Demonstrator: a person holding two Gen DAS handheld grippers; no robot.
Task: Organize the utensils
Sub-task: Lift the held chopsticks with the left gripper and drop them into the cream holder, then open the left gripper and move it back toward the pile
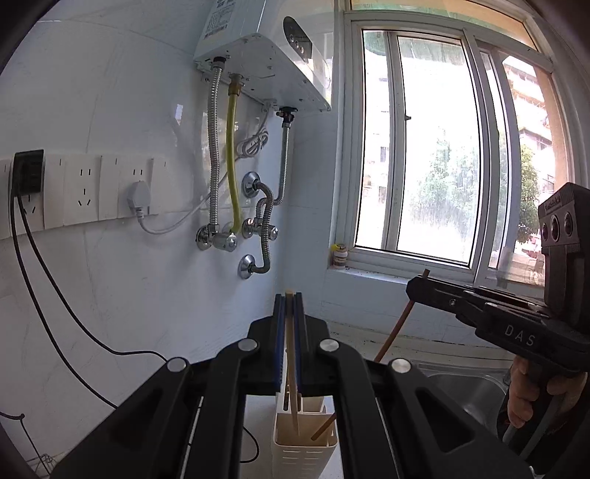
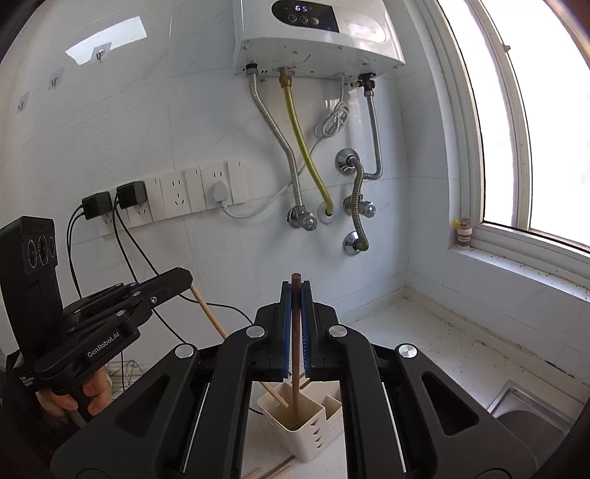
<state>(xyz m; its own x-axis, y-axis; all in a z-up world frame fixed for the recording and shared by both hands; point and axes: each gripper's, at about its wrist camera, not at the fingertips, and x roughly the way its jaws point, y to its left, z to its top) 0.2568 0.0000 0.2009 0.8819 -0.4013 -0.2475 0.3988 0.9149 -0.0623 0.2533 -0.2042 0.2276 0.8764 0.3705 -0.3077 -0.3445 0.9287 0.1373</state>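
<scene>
My left gripper (image 1: 290, 294) is shut on a light wooden chopstick (image 1: 292, 368), whose tip hangs inside the white slotted utensil holder (image 1: 302, 451). My right gripper (image 2: 296, 283) is shut on a dark brown chopstick (image 2: 295, 372), whose lower end stands in the same holder (image 2: 313, 434). Each gripper shows in the other's view: the right one (image 1: 415, 285) with the brown chopstick (image 1: 396, 328), the left one (image 2: 186, 282) with the light chopstick (image 2: 214, 317). Both chopsticks slant into the front compartment.
More chopsticks (image 2: 274, 469) lie on the white counter in front of the holder. A steel sink (image 2: 534, 416) is at the right. A water heater (image 2: 317, 33) with hoses, wall sockets (image 2: 177, 195) with cables, and a window sill with a small bottle (image 2: 464, 234) lie behind.
</scene>
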